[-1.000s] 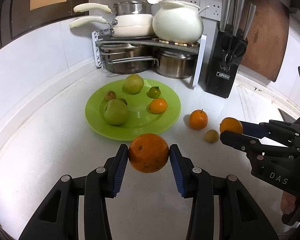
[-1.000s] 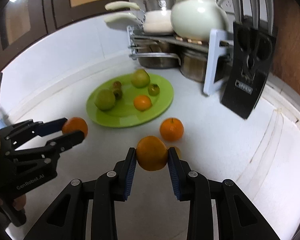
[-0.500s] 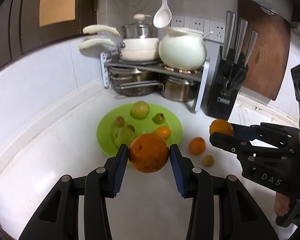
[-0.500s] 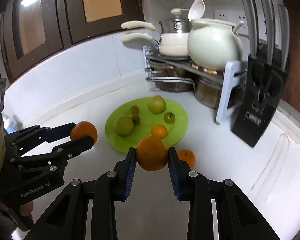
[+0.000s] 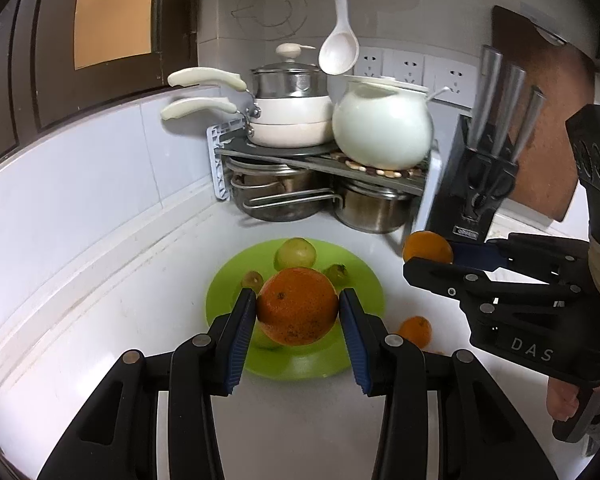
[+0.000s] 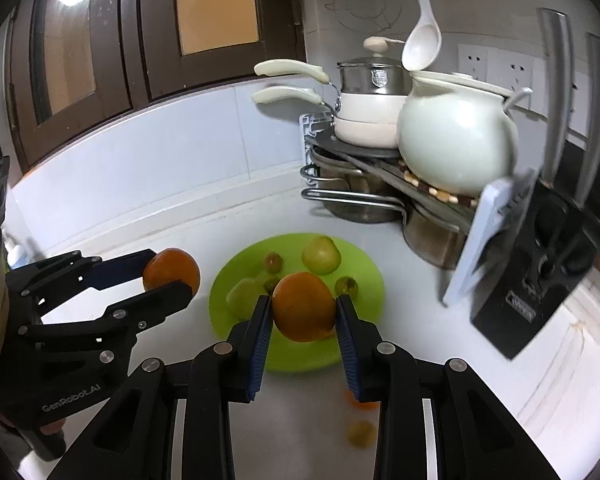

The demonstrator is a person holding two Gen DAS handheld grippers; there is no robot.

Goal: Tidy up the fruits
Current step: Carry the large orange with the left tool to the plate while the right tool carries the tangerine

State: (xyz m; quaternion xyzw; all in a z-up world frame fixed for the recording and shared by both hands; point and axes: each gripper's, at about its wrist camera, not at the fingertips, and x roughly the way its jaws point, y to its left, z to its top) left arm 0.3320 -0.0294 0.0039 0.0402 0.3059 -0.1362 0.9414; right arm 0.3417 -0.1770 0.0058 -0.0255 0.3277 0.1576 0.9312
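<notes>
My left gripper (image 5: 298,308) is shut on a large orange (image 5: 297,306) and holds it high above the green plate (image 5: 364,280). My right gripper (image 6: 303,308) is shut on another orange (image 6: 303,306), also raised over the plate (image 6: 364,276). Each gripper shows in the other's view: the right one (image 5: 426,258) with its orange (image 5: 427,247), the left one (image 6: 168,270) with its orange (image 6: 171,269). The plate holds green fruits (image 5: 295,253) and small dark ones. A small orange (image 5: 415,331) and a small yellowish fruit (image 6: 362,433) lie on the counter right of the plate.
A pot rack (image 5: 320,160) with pans and a white pot (image 5: 382,128) stands behind the plate. A black knife block (image 5: 476,192) stands at the right, with a wooden cutting board (image 5: 548,120) behind it. White tiled walls enclose the counter corner.
Both grippers have risen well above the counter with their oranges and now hang over the plate. The fruit on the counter has dropped lower in both views.
</notes>
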